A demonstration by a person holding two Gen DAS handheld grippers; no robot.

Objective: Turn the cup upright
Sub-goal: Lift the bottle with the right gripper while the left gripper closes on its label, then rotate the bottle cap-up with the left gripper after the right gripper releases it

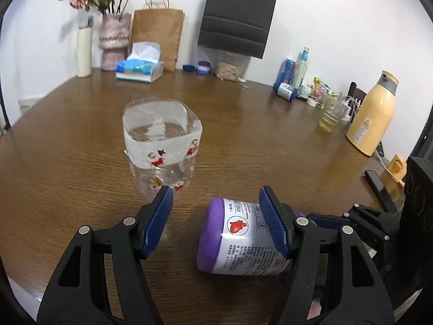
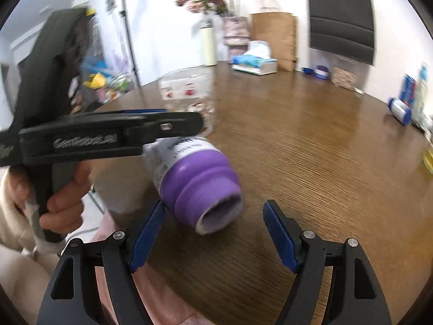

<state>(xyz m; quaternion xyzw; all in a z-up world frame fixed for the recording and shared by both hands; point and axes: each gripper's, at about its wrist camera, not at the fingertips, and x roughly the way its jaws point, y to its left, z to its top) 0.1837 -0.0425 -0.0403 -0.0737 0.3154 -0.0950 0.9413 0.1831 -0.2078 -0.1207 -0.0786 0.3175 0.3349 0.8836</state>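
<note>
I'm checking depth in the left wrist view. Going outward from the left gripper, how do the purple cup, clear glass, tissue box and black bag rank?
1. Purple cup, on its side between the left gripper's fingers.
2. Clear glass, just ahead, left.
3. Tissue box, far side of the table, left.
4. Black bag, against the wall, farthest.

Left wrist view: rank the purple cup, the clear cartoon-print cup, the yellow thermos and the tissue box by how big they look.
Largest to smallest as they look:
1. purple cup, though it lies nearest the camera
2. clear cartoon-print cup
3. yellow thermos, close to the clear cup in apparent size; unsure
4. tissue box, farthest away
</note>
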